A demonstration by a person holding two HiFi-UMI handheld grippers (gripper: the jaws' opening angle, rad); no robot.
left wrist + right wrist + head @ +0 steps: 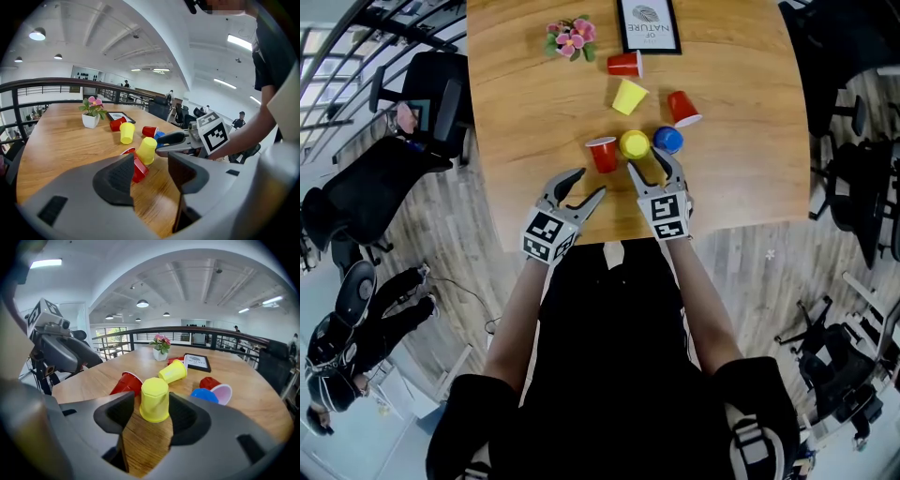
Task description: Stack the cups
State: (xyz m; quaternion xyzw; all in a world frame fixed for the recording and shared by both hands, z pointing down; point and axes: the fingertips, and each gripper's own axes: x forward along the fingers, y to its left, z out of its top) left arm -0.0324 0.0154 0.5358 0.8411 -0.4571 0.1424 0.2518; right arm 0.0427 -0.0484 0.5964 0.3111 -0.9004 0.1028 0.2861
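Several plastic cups sit on the wooden table (525, 112). A yellow cup (635, 143) stands upside down between a tipped red cup (603, 154) and a blue cup (667, 140). Farther back lie a yellow cup (629, 96) and two red cups (624, 64) (682, 107). My right gripper (649, 167) is open, and the upside-down yellow cup (154, 399) stands just ahead of its tips, with a little of it between them. My left gripper (586, 185) is open and empty, a short way before the tipped red cup (138, 169).
A small potted flower (570, 39) and a framed picture (648, 24) stand at the table's far edge. Office chairs (431, 94) stand off the left side, more furniture (853, 178) off the right. The near table edge (609, 242) lies just behind the grippers.
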